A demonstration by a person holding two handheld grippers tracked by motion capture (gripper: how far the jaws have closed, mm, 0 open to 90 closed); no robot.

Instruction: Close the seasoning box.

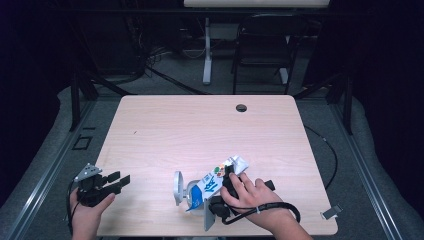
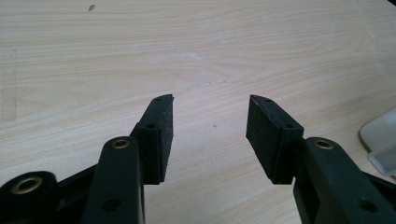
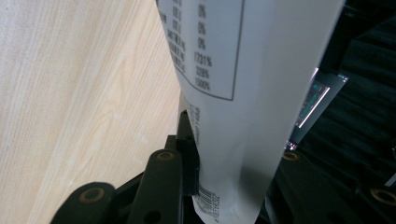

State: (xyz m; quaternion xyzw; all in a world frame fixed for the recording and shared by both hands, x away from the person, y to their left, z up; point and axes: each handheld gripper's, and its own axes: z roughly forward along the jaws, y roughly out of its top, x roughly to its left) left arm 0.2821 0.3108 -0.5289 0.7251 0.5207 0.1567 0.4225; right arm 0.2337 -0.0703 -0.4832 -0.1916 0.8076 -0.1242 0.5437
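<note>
A white and blue pouch (image 1: 212,182) with a crimped top is tilted near the table's front edge, its lower end over a white container (image 1: 177,189). My right gripper (image 1: 222,187) is shut on the pouch, and a hand wraps the gripper from the right. In the right gripper view the pouch (image 3: 243,70), with a printed table and a barcode, stands between the jaws of that gripper (image 3: 229,154). My left gripper (image 1: 120,179) hovers at the table's front left corner, open. In the left gripper view it (image 2: 210,116) has only bare wood between the pads.
The light wooden table (image 1: 200,130) has a cable hole (image 1: 241,107) near its far edge. A small grey clip (image 1: 331,212) lies at the front right corner. The white container's edge (image 2: 380,135) sits to the right of the left gripper. A chair (image 1: 262,45) stands behind the table.
</note>
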